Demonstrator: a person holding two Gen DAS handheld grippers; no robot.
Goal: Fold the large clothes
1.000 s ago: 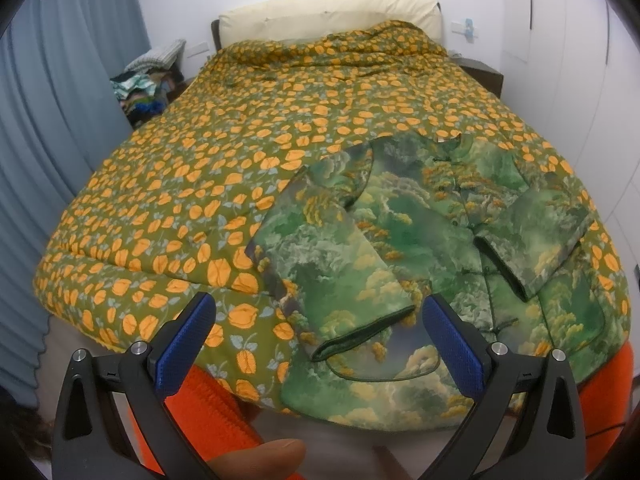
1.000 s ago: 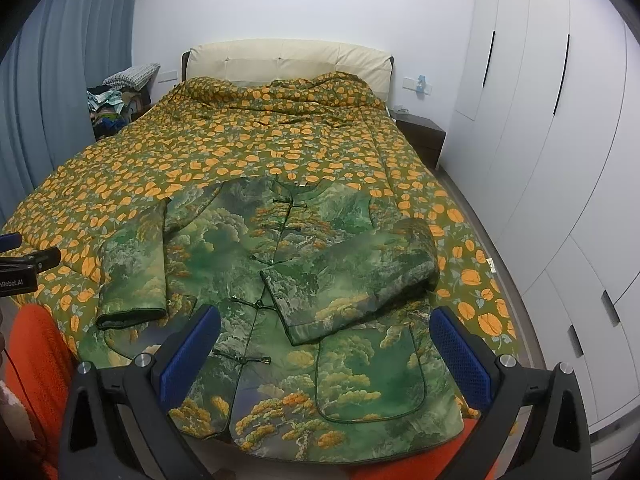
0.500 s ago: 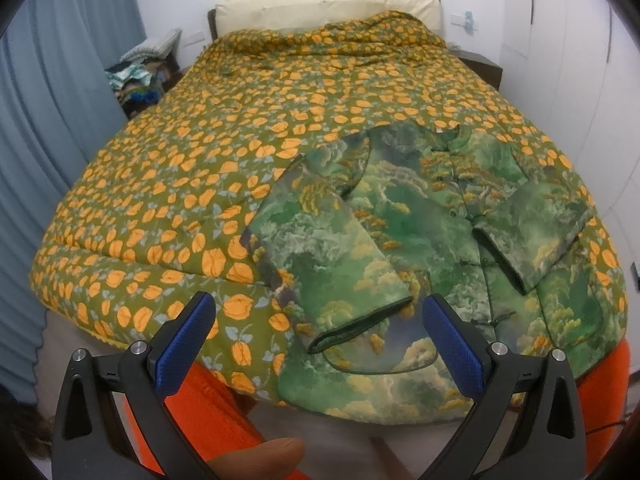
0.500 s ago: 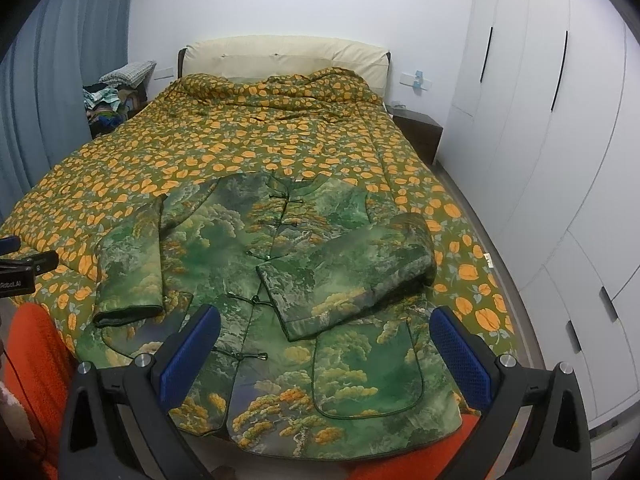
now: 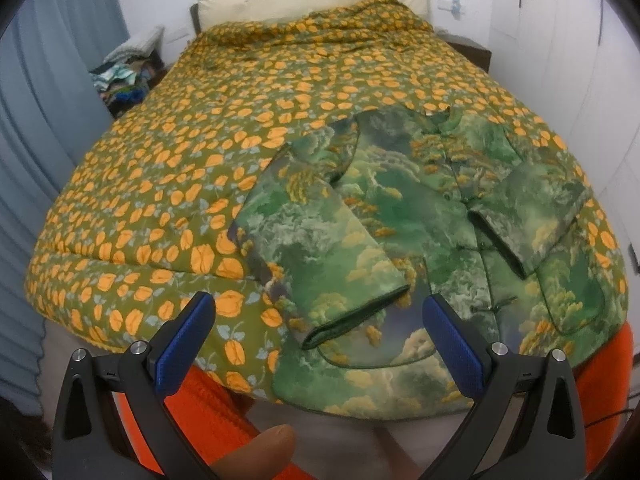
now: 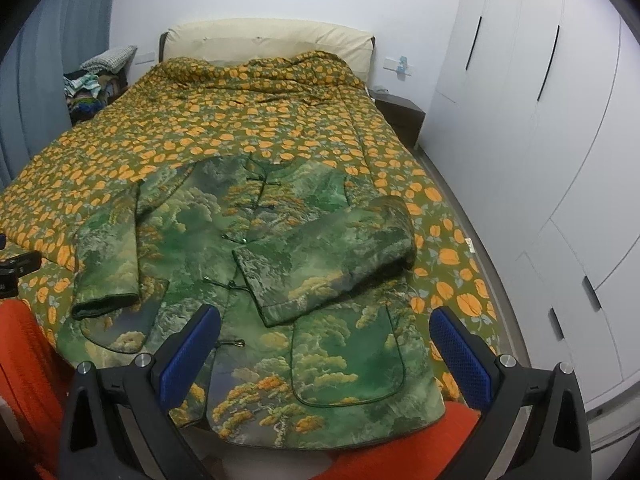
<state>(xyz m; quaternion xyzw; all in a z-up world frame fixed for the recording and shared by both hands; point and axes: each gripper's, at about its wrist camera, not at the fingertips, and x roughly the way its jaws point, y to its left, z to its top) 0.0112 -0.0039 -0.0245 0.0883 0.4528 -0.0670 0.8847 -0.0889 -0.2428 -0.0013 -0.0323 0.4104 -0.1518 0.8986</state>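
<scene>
1. Where the quilt [image 6: 248,128] covers the bed, the jacket [image 6: 224,248] lies flat, front up, at the foot end.
2. Both sleeves are folded in: one [image 6: 332,256] across the chest, the other [image 5: 320,252] along the side.
3. Left gripper [image 5: 320,344]: fingers spread wide, holding nothing, above the sleeve cuff.
4. Right gripper [image 6: 326,356]: fingers wide, empty, above the hem.
</scene>
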